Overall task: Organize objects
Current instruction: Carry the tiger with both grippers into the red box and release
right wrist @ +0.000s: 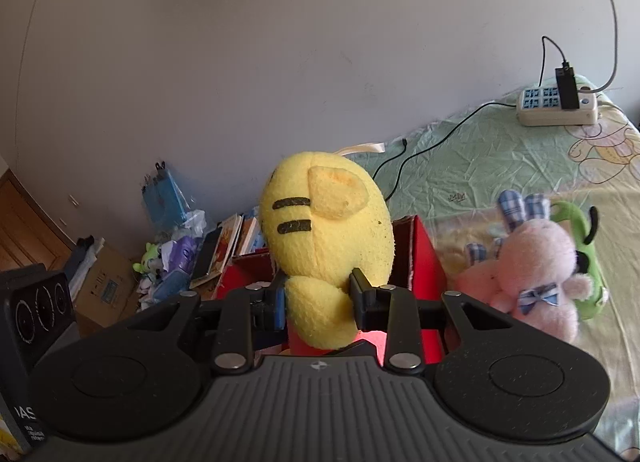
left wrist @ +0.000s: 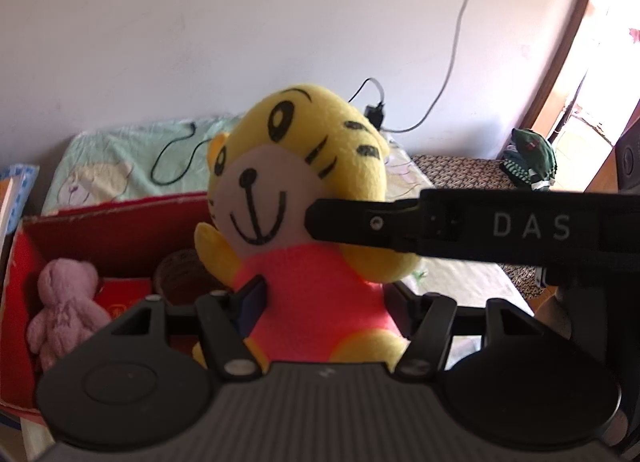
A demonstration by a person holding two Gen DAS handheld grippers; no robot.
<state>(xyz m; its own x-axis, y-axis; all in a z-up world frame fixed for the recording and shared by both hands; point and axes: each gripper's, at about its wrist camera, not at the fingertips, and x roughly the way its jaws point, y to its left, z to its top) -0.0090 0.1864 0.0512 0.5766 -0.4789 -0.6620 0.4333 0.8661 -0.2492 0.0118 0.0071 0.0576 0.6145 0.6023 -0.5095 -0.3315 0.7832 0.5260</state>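
Currently, the largest item in both views is the bed (right wrist: 500,166), covered by a pale green printed sheet, with a power strip (right wrist: 556,106) lying near the wall. Next in size is the red box (left wrist: 120,230), which stands open at the bed's edge and serves, by judgement, as the collection container. Inside it lie 1 pink teddy bear (left wrist: 64,310) and 1 brown round object (left wrist: 180,274) whose identity cannot be determined. The yellow tiger plush (left wrist: 304,202) is held upright in the air just above or beside the box opening, not yet inside it. The left gripper (left wrist: 320,302) has its jaws clamped on the plush's pink torso. The right gripper (right wrist: 320,298) has its jaws clamped on a yellow limb of the same plush, approaching from its back side; its black finger appears in the left wrist view crossing the plush's cheek. Outside the box, 1 pink rabbit plush (right wrist: 536,274) and 1 green plush (right wrist: 588,258) rest on the bed, touching each other. Progress assessment: 2 items are boxed, 1 item is in transfer, and at least 2 items remain to be collected.
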